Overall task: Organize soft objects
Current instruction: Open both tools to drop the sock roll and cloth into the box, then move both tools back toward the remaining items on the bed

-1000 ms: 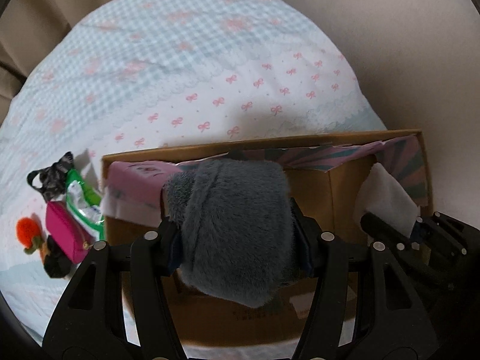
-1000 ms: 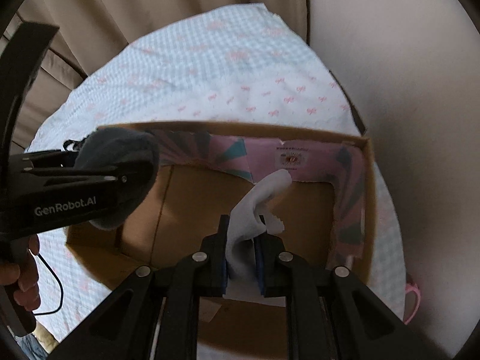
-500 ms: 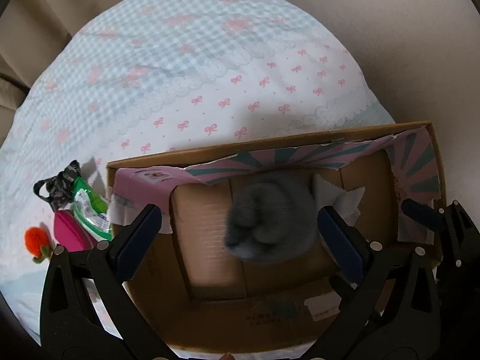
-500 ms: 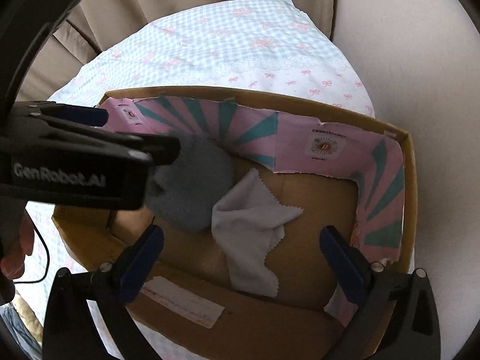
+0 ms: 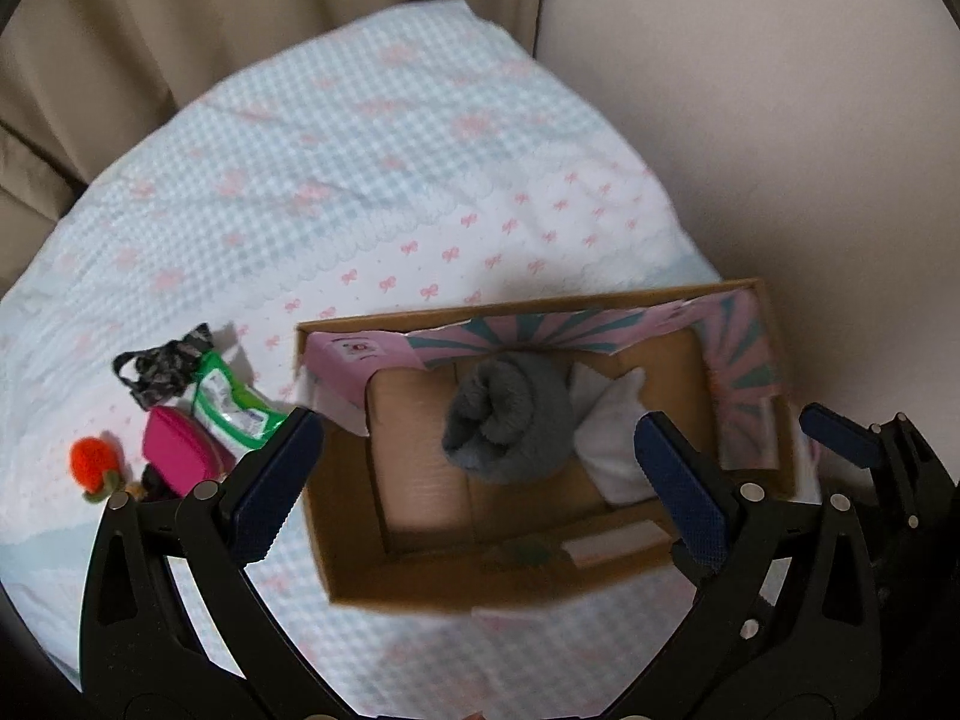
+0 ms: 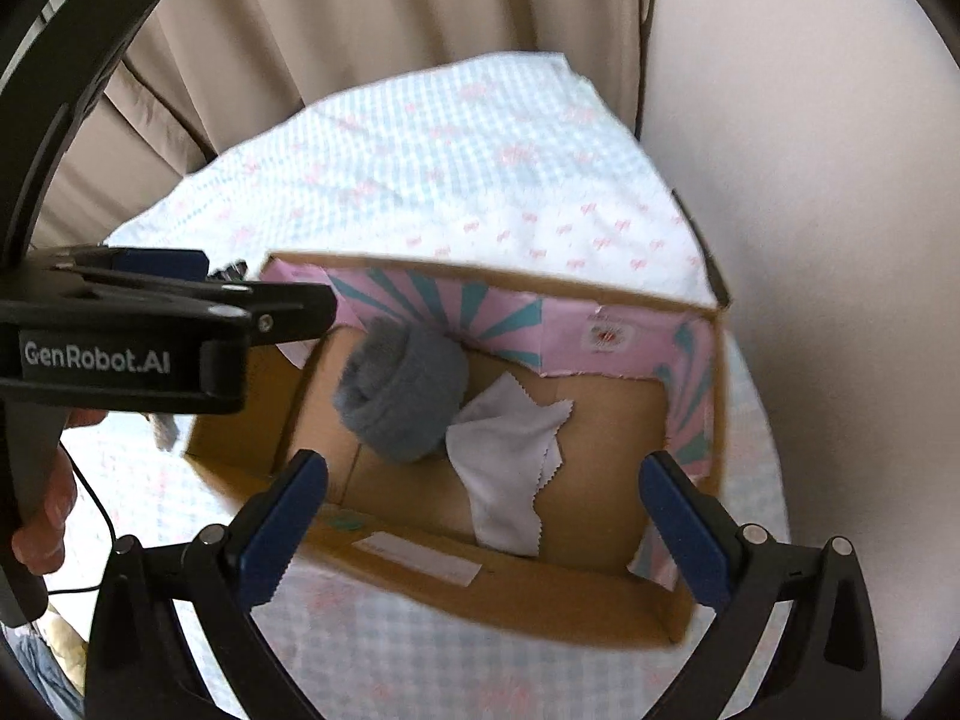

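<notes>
Grey fuzzy roll [image 5: 510, 420] + white cloth [image 6: 510, 456] touching, on floor of cardboard box [image 5: 348, 540] (pink-lined) on bed [image 5: 360, 180]. Both below/between L fingers [image 5: 276, 480] & R fingers [image 6: 276, 534]; each pair wide, holding nothing.

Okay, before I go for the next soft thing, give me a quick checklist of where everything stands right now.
1. Left gripper free: ok, jaws wide, nothing between them.
2. Right gripper free: ok, jaws wide, nothing between them.
3. Grey fuzzy roll inside the cardboard box: ok, lying on the box floor.
4. White cloth inside the box: ok, beside the roll and touching it.
5. Room left in the box: ok, bare floor shows to the left of the roll.
6. Items waiting outside: not ok, the orange knitted piece, magenta pouch, green wipes pack and black patterned tie lie on the bedspread.
</notes>
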Tool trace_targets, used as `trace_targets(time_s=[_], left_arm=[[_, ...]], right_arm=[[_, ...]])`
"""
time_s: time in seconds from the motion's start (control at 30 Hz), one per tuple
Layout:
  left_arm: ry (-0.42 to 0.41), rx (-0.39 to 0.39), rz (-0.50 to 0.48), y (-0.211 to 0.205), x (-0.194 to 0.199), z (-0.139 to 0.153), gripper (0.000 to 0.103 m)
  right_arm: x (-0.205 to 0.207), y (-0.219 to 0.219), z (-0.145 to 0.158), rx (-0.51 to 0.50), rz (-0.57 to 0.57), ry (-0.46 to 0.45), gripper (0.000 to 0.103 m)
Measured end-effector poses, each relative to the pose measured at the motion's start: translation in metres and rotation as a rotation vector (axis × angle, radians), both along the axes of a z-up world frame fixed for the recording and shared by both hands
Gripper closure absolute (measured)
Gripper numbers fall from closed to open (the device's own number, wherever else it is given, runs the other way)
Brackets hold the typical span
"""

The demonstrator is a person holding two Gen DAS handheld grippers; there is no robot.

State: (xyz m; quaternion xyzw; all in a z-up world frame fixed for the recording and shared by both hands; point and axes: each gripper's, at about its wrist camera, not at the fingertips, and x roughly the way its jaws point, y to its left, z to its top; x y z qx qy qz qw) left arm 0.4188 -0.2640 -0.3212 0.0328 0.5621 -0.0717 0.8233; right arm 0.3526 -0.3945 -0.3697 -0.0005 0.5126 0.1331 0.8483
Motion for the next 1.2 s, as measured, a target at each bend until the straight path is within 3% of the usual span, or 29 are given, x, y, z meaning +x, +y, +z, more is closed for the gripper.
trace_targets(time_s=[0.33,0.57,0.9,1.2], left_arm=[[-0.186,-0.005,0.004,0.012,-0.066,0.113,0.0],[-0.309,-0.035,0.023,0.036,-0.124,0.177,0.0],[-0.448,-0.051,0.053,0.093,-0.205,0.225,0.0],[-0.529,-0.088,0.063,0.16,-0.277,0.242,0.0]], right_arm=[[-0.048,-0.002,0.098,0.013,-0.1,-0.108,0.0],[-0.088,0.004,0.155,0.026,-0.161,-0.202,0.0],[-0.157,0.027,0.211,-0.002,-0.252,-0.368,0.0],[-0.223,0.074,0.238,0.012,-0.331,-0.488,0.0]])
